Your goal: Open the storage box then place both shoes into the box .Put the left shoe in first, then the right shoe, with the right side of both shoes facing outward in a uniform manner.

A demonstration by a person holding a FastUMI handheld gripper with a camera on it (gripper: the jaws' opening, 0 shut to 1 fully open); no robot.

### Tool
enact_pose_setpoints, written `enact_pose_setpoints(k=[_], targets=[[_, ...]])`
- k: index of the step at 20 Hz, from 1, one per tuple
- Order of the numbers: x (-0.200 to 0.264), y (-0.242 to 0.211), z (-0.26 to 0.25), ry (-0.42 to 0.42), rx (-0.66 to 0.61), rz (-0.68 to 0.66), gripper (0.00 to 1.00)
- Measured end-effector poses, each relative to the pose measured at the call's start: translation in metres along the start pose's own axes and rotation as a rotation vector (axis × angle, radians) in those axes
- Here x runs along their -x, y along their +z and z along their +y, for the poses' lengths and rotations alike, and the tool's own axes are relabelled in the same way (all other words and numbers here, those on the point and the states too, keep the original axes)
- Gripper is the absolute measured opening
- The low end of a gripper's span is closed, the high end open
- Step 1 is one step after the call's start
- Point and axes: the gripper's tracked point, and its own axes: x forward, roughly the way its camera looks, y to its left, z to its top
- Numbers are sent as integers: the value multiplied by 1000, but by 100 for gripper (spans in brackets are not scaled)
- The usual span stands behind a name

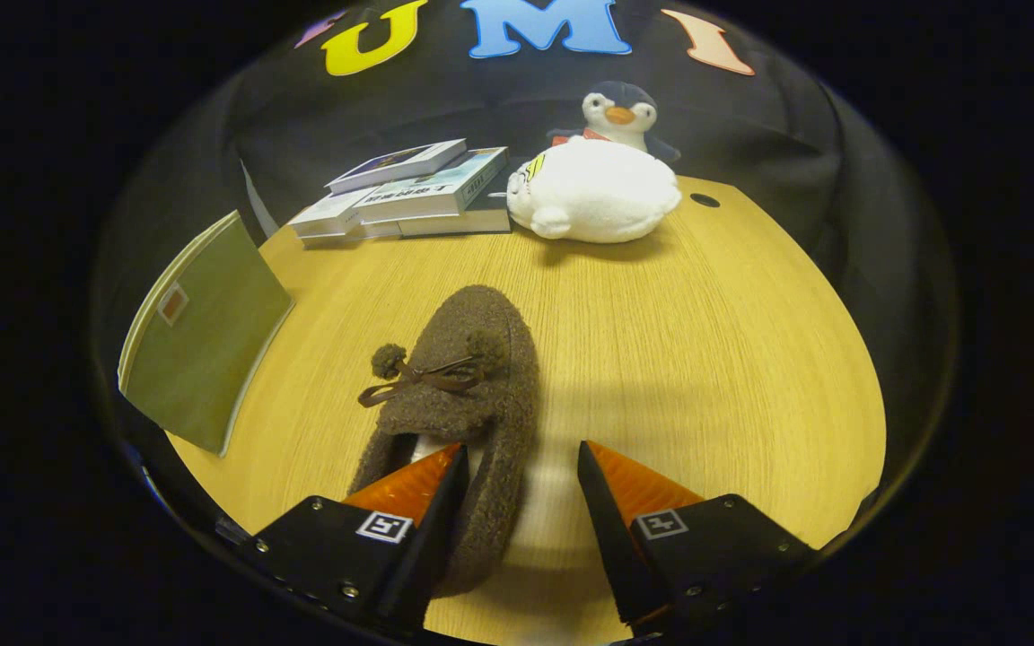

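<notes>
I have the gripper (521, 467) lowered over the heel end of the fuzzy brown slipper with a thin ribbon bow and two pom-poms (463, 386), which lies on the pale wooden tabletop (705, 359) with its toe pointing away from me toward the books. The fingers stand spread apart, gripping nothing: the left one sits over the slipper's opening, where a pale lining shows, and the right one stands beside the shoe over bare wood. That straddle puts the slipper's right-hand wall between the fingers, which I judge is the reason for coming in from the heel: the collar is the one thin, firm edge that a two-finger tool can pinch on so soft a shoe.

Whether this is the left or the right shoe I cannot tell from here.

Beyond the slipper, well apart from it, a stack of paperback books (409, 193) lies beside a plump white plush toy (593, 188), with a small penguin plush (620, 112) just behind that. An olive-green booklet (203, 332) rests near the table's left edge, hanging over it a little. These are out of my path, so closing on the collar and lifting looks clear.
</notes>
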Motion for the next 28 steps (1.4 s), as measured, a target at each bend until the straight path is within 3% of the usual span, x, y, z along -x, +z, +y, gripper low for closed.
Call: enact_pose_setpoints(k=[1, 3, 4, 5, 6, 21, 28], targets=[[0, 0, 4, 8, -10, 4, 71], [-3, 1, 12, 22, -30, 10, 52], [-3, 1, 11, 6, -40, 10, 37], [-4, 3, 4, -32, -54, 7, 28], [-3, 3, 6, -29, -81, 18, 6], [38, 40, 46, 6, -327, -20, 6], [70, 78, 90, 44, -354, -72, 6]])
